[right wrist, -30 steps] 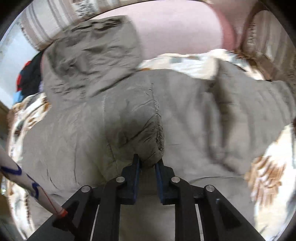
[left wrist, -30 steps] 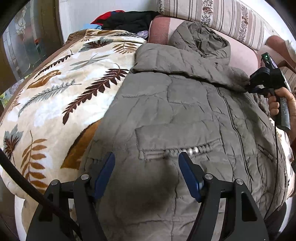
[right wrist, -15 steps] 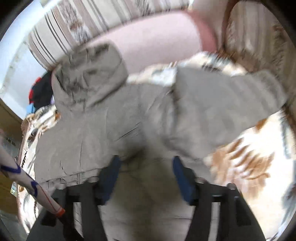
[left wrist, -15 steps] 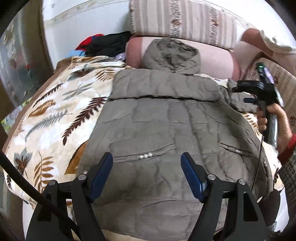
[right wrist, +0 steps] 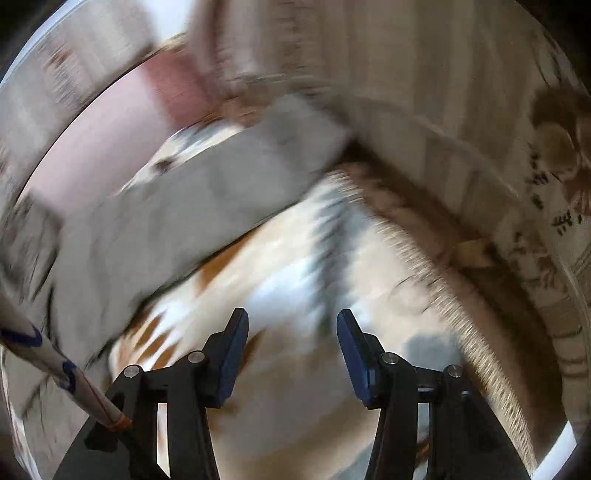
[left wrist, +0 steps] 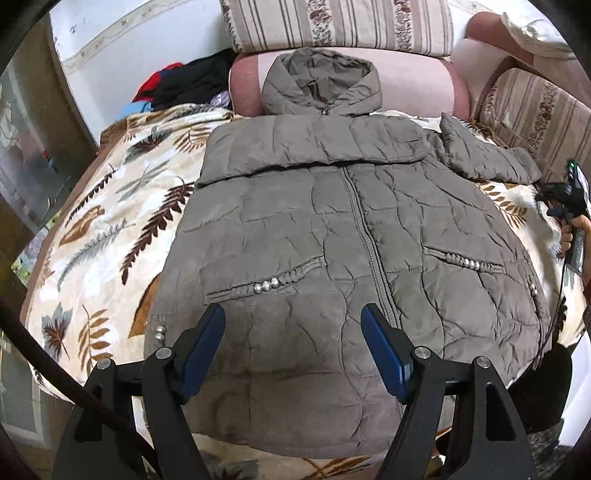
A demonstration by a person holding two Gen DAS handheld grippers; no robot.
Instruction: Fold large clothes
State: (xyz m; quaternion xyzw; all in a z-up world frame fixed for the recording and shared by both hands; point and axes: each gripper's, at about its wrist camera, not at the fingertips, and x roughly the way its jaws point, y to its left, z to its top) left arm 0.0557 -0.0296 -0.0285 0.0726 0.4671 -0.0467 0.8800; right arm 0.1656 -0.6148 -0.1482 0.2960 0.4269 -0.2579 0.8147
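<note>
jacket [left wrist: 351, 236] flat on blanket [left wrist: 110, 221] | hood [left wrist: 321, 83] toward sofa back | zipper lengthwise

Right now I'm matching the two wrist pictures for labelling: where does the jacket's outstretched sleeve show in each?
Left wrist view: the sleeve runs from the jacket's shoulder toward the upper right, lying on the leaf-print blanket.
Right wrist view: the sleeve is a blurred grey band crossing the left and centre, above the open right gripper.
Shared landmark: the pink cushion.

Grey-brown quilted jacket [left wrist: 332, 229], leaf-patterned cream blanket [left wrist: 110, 221], striped beige cushion [left wrist: 332, 22]
</note>
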